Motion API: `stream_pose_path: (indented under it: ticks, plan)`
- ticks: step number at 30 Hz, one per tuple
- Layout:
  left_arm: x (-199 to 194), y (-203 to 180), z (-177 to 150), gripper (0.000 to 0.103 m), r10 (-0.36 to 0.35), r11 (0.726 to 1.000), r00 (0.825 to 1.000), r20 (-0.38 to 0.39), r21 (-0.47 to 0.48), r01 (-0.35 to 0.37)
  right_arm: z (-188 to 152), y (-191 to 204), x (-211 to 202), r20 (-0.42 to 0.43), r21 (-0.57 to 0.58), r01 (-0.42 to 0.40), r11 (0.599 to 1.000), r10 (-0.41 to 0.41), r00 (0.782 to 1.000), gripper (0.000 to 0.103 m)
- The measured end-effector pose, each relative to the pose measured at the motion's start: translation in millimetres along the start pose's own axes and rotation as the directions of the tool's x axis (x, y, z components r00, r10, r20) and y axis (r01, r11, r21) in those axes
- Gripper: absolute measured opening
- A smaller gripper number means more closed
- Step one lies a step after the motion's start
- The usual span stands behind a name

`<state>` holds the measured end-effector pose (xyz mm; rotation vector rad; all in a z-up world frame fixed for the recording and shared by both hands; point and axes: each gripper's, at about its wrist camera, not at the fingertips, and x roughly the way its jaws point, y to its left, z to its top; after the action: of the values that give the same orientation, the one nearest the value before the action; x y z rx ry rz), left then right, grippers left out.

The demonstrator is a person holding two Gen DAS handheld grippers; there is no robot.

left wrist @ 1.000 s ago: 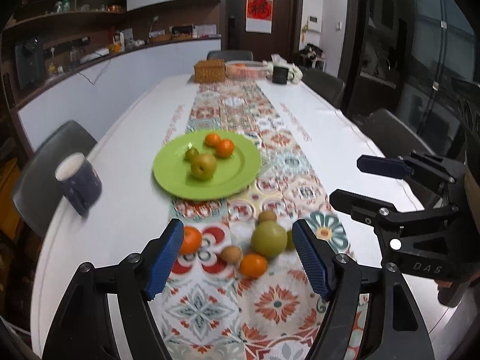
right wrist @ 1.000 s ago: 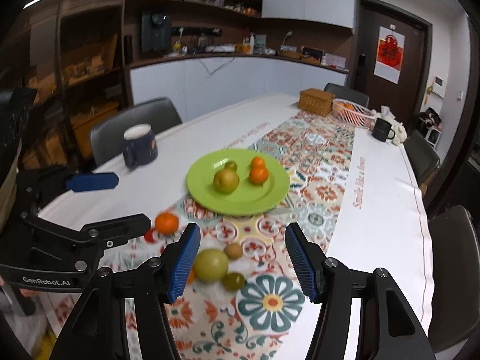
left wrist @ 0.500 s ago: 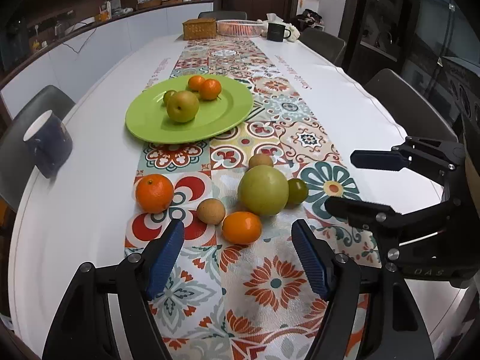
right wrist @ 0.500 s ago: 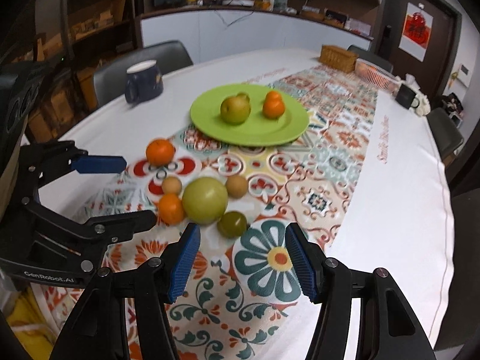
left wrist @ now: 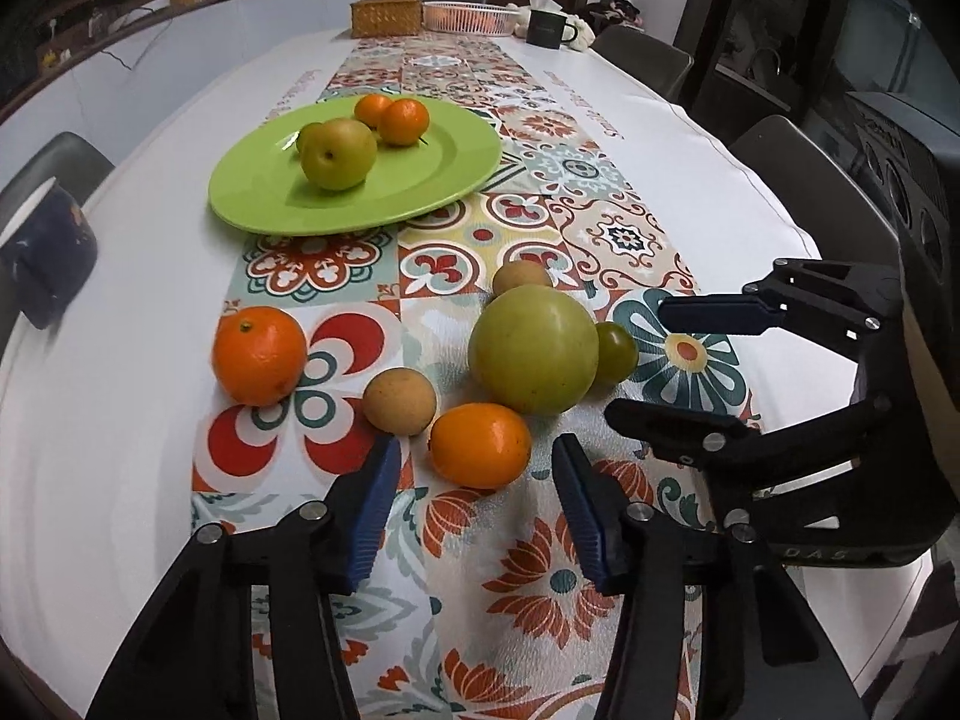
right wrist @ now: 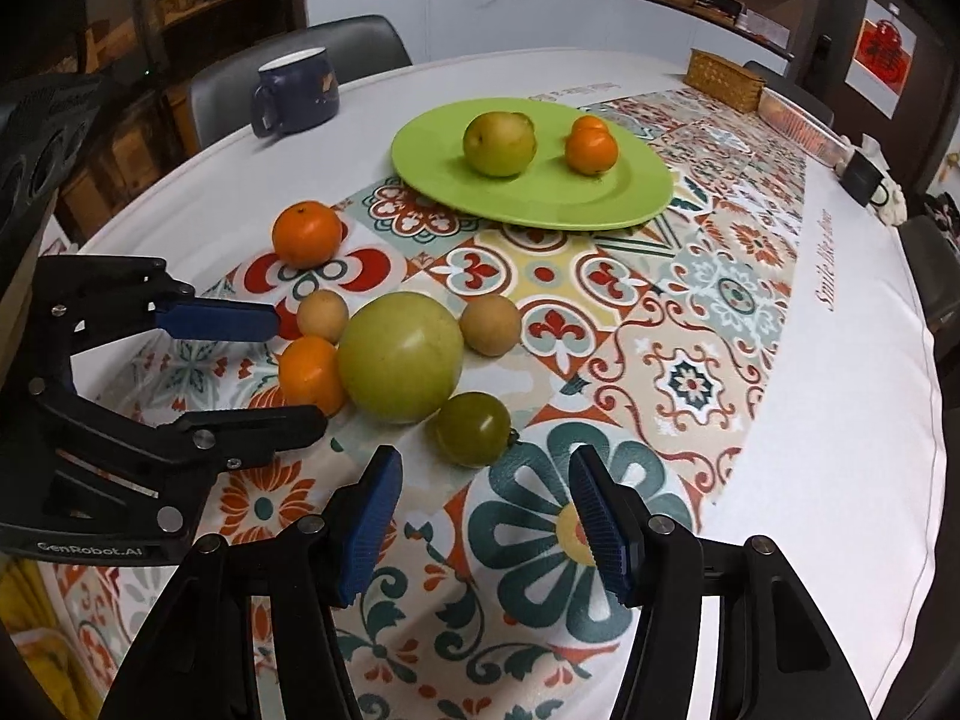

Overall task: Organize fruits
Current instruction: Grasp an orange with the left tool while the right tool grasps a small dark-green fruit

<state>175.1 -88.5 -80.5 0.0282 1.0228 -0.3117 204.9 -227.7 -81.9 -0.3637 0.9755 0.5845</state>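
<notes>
change: both grippers are sitting lower and nearer the loose fruit than half a second ago, so the fruit is looming larger in both views.
left gripper (left wrist: 477,474): jaws are standing apart, gripping nothing; the near orange (left wrist: 480,445) is lying just ahead of the gap between the tips, apart from both pads.
right gripper (right wrist: 485,483): jaws are standing apart, gripping nothing; the green tomato (right wrist: 473,429) is lying just ahead of the gap, not touching either pad.
loose fruit: a big green fruit (left wrist: 533,349) is sitting on the runner (left wrist: 540,570), touching the tomato on its right and seeming to touch the near orange in front.
brown fruits: one (left wrist: 399,401) is lying just left of the near orange; another (left wrist: 521,276) is peeking out from behind the big green fruit.
far orange (left wrist: 259,355): sitting alone on the runner's left edge, apart from the cluster.
plate (left wrist: 444,180): lying farther along the runner, carrying a pear (left wrist: 337,153) and two small oranges (left wrist: 403,121) touching each other; a smaller green fruit is showing behind the pear.
mug (right wrist: 297,90): standing on the white table (left wrist: 108,390) left of the plate, well apart from the fruit.
far end: a wicker box (left wrist: 385,17), a pink basket (left wrist: 471,18) and a dark mug (left wrist: 547,27) are standing together.
</notes>
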Motion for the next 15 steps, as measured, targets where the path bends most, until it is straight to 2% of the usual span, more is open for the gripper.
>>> stream_pose_path:
  ticks: [5, 7, 11, 15]
  plan:
    - [5.8, 0.0, 2.3, 0.047, -0.009, 1.0, 1.0, -0.005, 0.0, 0.009, 3.4, -1.3, 8.5, -0.005, -0.008, 0.004, 1.0, -0.004, 1.0, 0.055]
    - [8.0, 0.6, 2.9, 0.043, -0.011, 1.0, 1.0, -0.007, -0.002, 0.011, 5.4, -3.1, 11.8, -0.006, 0.0, 0.0, 1.0, 0.0, 1.0, 0.053]
    - [13.3, 2.1, 3.3, 0.037, -0.013, 1.0, 1.0, -0.018, -0.006, 0.013, 6.9, -3.4, 16.6, -0.009, 0.009, -0.01, 1.0, 0.01, 1.0, 0.046]
    - [12.7, 2.6, 2.3, 0.036, -0.017, 1.0, 1.0, -0.014, -0.006, 0.017, 7.5, -2.8, 19.6, -0.011, 0.018, -0.026, 0.999, 0.026, 1.0, 0.035]
